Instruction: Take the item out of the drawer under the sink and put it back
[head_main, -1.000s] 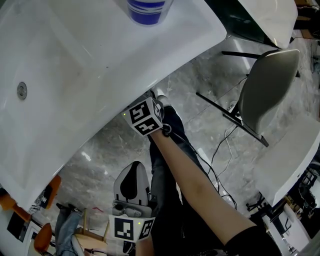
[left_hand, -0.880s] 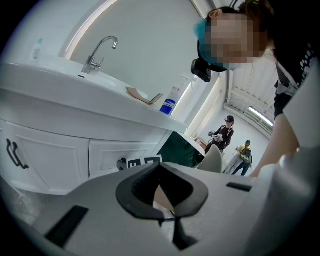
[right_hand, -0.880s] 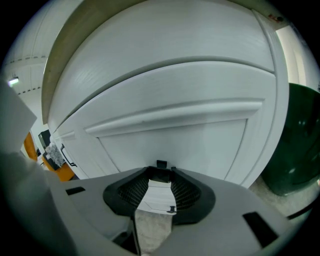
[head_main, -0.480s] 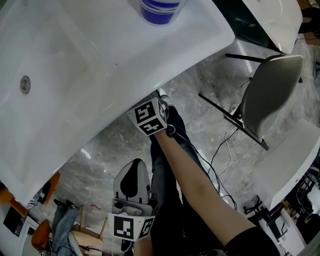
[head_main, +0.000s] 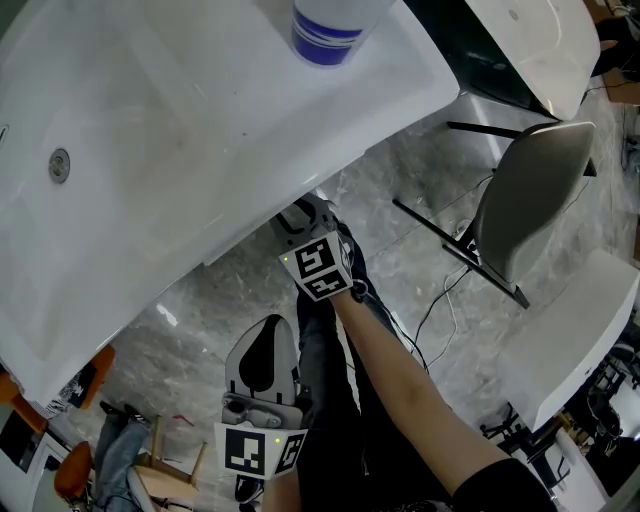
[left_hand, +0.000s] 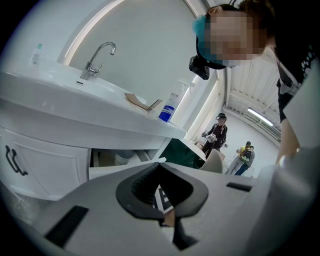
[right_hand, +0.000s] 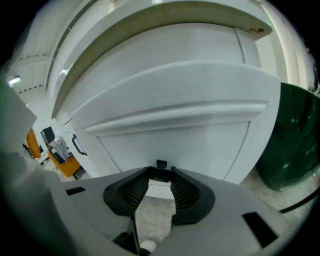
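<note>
From the head view, the right hand-held gripper reached under the front rim of the white sink, its tips out of sight beneath it. The left hand-held gripper hung lower, well apart from the sink, over the grey floor; a blue-banded bottle stood on the sink top and a chair stood off to the right. In the left gripper view, the left hand-held gripper had its tips together with nothing between them. Beyond it the drawer under the sink stood partly pulled out, with a pale rounded thing showing in the gap behind its front, well apart from this gripper, and a faucet rose above. In the right gripper view, the right hand-held gripper was closed on the small black handle of the drawer's white front, which filled the view straight ahead; the drawer's inside was hidden there
</note>
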